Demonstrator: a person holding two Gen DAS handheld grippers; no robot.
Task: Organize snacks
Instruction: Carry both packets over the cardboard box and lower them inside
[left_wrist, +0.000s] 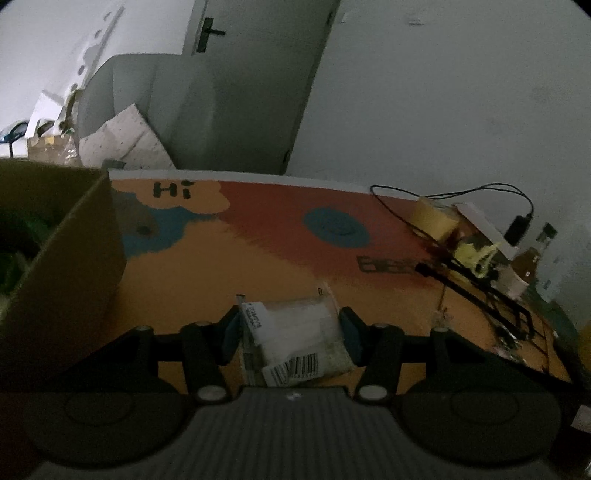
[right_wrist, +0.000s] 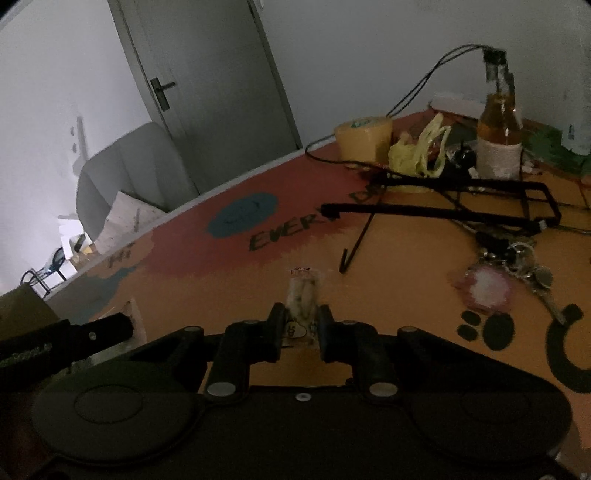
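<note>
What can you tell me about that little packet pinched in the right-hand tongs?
The small snack packet is a slim, clear wrapper with pale contents and a cartoon sticker near its lower end. It stands on edge, pointing away from the camera, squeezed between the right tongs, above the orange tabletop. Whether it touches the table is unclear.

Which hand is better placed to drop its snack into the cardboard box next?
Left, probably. The left gripper holds a snack packet beside the cardboard box. From the right gripper, only a box corner shows.
</note>
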